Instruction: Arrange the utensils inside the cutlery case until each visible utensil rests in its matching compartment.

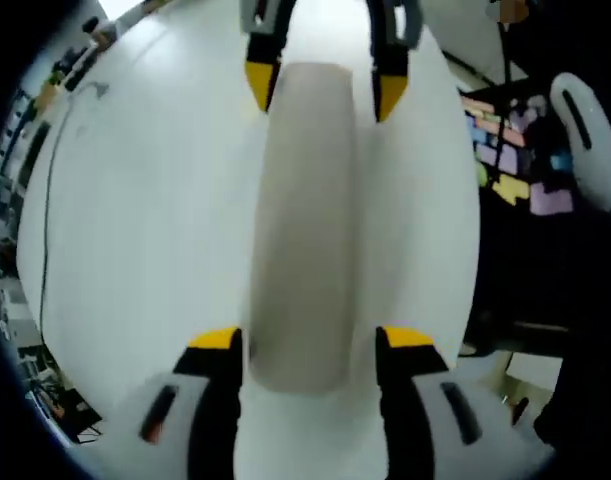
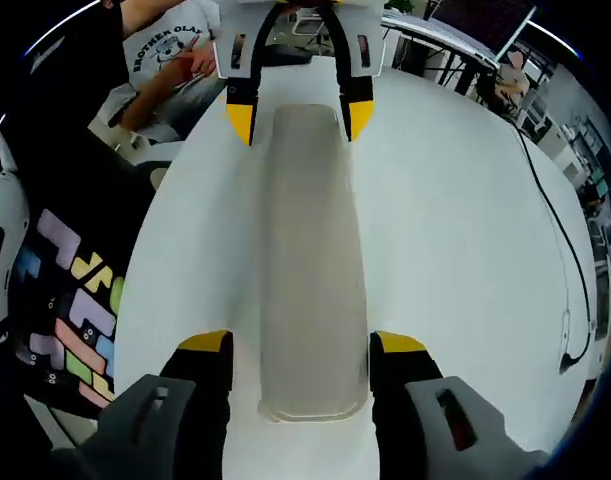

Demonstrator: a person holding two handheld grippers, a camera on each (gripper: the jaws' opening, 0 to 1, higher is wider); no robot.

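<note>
The long, closed cutlery case (image 1: 305, 230) lies on the white bench (image 1: 135, 220) between left gripper (image 1: 310, 345) and right gripper (image 2: 300, 350), one at each end, jaws spread (neither visibly clamping), long axis running gripper to gripper.

A lab or office: white worktable (image 2: 455, 230) (cable (image 2: 560, 250) trailing), desks (image 2: 440, 35) behind.
</note>
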